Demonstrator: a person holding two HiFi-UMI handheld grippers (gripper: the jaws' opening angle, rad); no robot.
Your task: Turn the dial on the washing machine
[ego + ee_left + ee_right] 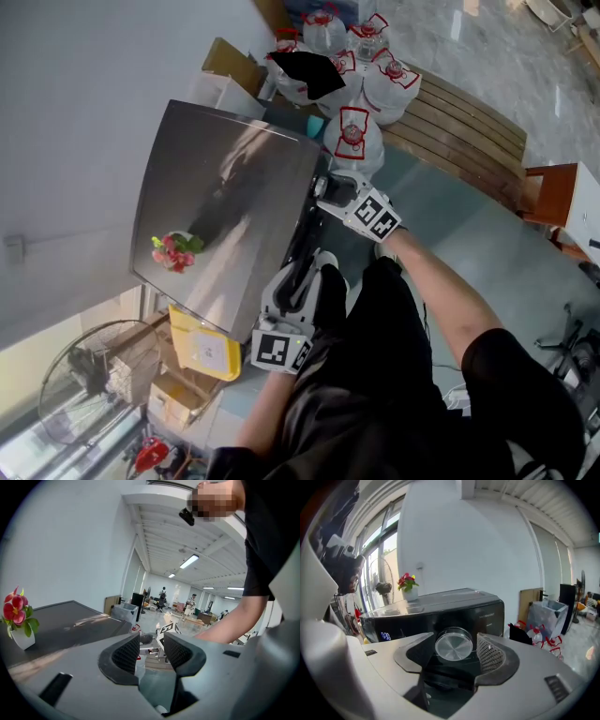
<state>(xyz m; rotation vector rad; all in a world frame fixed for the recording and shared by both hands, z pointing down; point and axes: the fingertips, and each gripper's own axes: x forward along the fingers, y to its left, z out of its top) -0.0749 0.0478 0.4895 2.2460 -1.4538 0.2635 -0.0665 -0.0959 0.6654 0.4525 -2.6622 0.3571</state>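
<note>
my right gripper (328, 187) is up at the front panel of the washing machine (234, 187), jaws parted, with the silver dial (453, 644) between them. i see a thin gap at the right pad, so no grip. the dial's flat round face points straight out of the panel, back along the jaws, its axis level. my left gripper (151, 651) hangs by the machine's front edge, jaws apart, holding nothing.
</note>
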